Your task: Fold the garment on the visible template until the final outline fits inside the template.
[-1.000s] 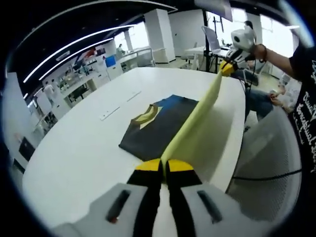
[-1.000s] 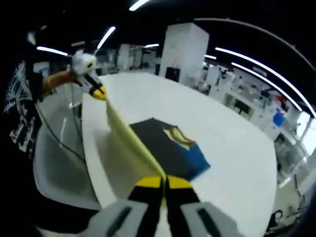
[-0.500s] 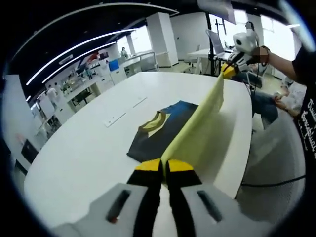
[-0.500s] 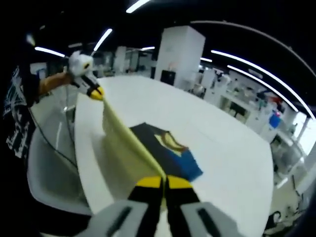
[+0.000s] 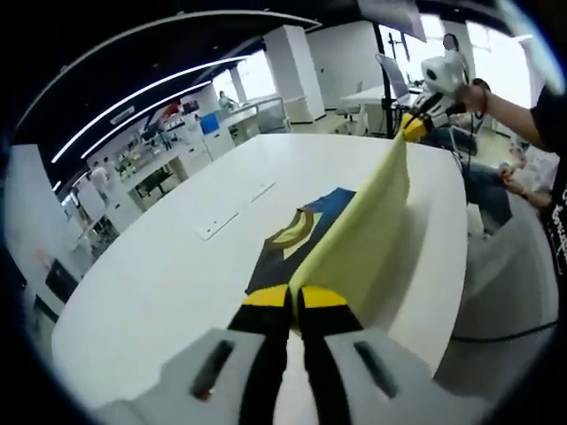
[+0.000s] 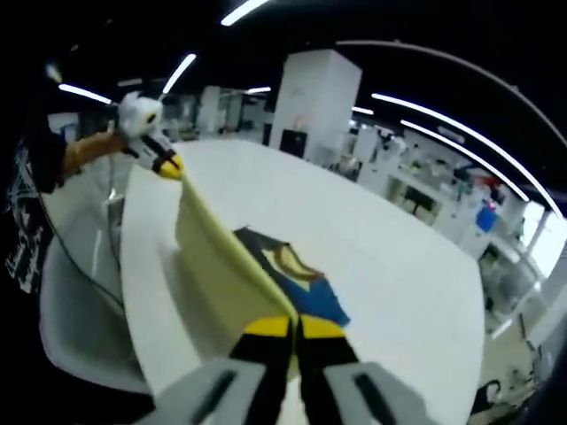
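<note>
Overhead, long strip lights (image 5: 151, 88) run across a dark ceiling, and a broad white pillar (image 6: 317, 97) stands beyond the far end of the round white table (image 5: 159, 283). Benches and shelving (image 6: 425, 190) line the far side of the room in the right gripper view. We hold the pale yellow garment (image 5: 359, 243) stretched between our two tools, lifted off the tabletop. Our left gripper (image 5: 294, 301) is clamped on one corner of it, and our right gripper (image 6: 293, 329) is clamped on the other. Beside the raised cloth, the dark template (image 6: 288, 274), with its blue end and yellow curved mark, lies flat on the table.
</note>
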